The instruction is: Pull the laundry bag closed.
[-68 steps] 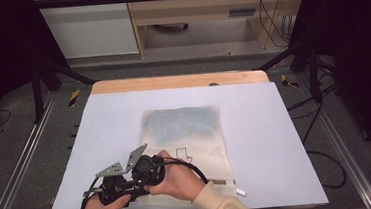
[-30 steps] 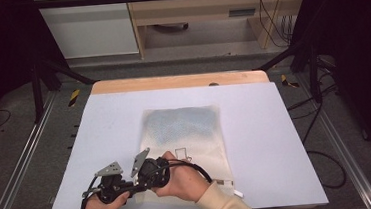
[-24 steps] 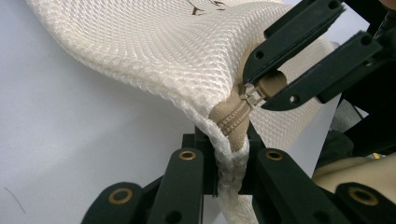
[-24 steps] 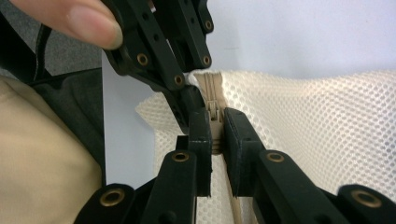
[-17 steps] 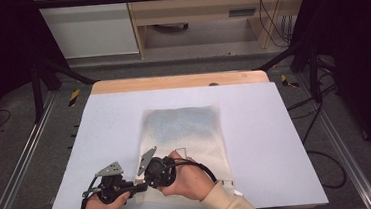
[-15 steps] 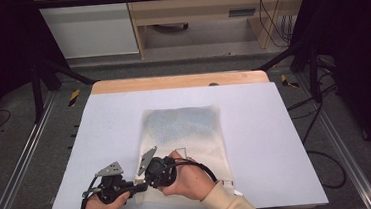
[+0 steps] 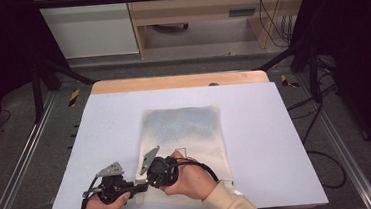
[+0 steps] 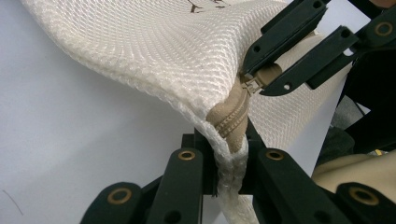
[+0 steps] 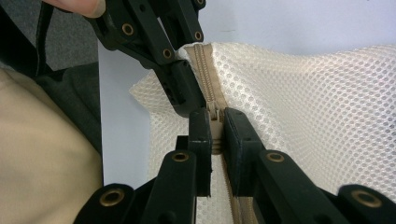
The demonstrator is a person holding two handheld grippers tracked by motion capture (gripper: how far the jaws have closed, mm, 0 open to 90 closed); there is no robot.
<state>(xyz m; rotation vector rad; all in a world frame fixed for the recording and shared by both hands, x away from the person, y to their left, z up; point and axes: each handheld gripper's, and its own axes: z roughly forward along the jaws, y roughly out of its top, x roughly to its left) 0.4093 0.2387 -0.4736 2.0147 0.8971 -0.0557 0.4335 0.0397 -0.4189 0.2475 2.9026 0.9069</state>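
right gripper [image 9: 215, 128] clamps zipper pull [image 9: 214, 114] | left gripper [image 8: 229, 154] pinches mesh bag [image 8: 163, 51] corner

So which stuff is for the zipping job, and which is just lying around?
In the job:
- mesh zip bag
- its beige zipper
- zipper pull
- left tool
- right tool

Lying about:
- white table
- black cables on the floor

Lab, framed table [image 7: 101, 141], floor rails [image 7: 18, 168], cables [image 7: 272, 17]

Bright even light, dark surroundings
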